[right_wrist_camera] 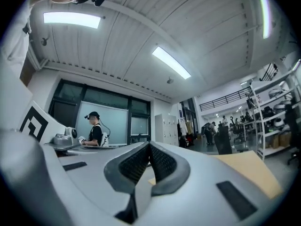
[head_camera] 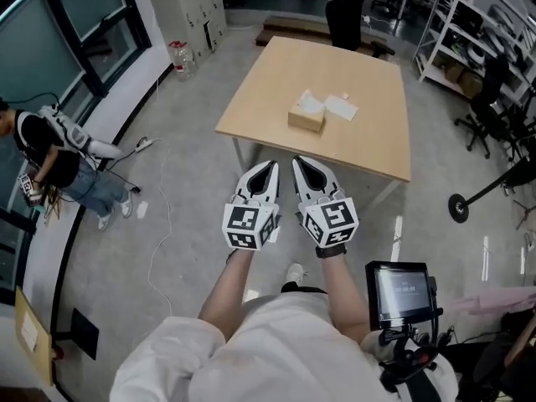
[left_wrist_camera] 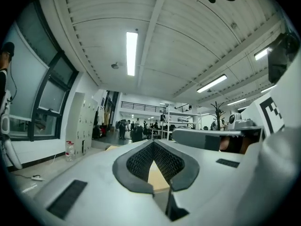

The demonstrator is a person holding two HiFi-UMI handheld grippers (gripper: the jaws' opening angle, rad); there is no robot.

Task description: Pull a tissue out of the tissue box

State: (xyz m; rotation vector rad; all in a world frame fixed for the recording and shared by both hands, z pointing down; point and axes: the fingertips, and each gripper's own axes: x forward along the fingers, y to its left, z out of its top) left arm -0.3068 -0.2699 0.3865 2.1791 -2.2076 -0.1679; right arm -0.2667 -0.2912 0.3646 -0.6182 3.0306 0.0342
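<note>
A tan tissue box (head_camera: 306, 120) stands on the wooden table (head_camera: 368, 145), with a white tissue (head_camera: 310, 101) sticking up from its top. A loose white tissue (head_camera: 342, 107) lies just right of the box. My left gripper (head_camera: 271, 167) and right gripper (head_camera: 298, 162) are held side by side over the floor, just short of the table's near edge and pointing toward it. Both are shut with nothing between the jaws, as the left gripper (left_wrist_camera: 154, 143) and right gripper (right_wrist_camera: 149, 145) views show. Only a sliver of table top shows past the pads.
A person (head_camera: 50, 153) stands at the left by the windows, a cable (head_camera: 159, 224) trailing on the floor nearby. A water bottle (head_camera: 180, 59) stands by the lockers (head_camera: 188, 7). A black chair (head_camera: 343, 22) is behind the table; shelves (head_camera: 469, 23) and office chairs (head_camera: 494, 99) are at right.
</note>
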